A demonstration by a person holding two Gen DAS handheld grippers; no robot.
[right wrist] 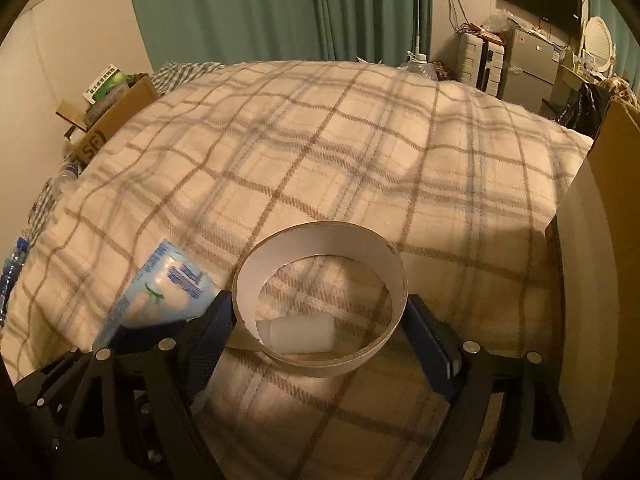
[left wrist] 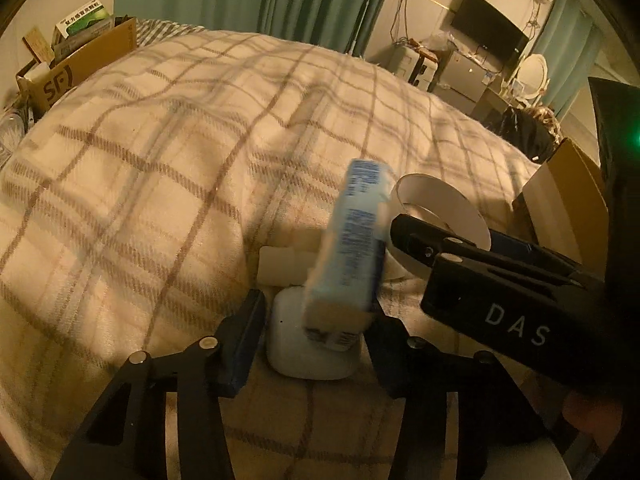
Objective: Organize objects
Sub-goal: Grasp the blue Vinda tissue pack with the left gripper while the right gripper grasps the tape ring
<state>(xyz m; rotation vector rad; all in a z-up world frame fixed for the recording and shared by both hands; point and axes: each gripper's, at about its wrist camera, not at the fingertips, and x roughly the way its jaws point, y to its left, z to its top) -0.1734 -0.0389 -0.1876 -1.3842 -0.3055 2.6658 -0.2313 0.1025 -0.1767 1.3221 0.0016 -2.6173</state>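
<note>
The right claw closes around the tape roll on the bed; light, stiff, hold its outer wall. The left claw grips the blue packet, probably soft.

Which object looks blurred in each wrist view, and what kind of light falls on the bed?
Left wrist view: the blue-and-white packet is smeared with blur, while the plaid blanket lies in dim, warm yellowish light. Right wrist view: the packet is soft too, the white ring sharper; edges bend from fisheye distortion.
</note>
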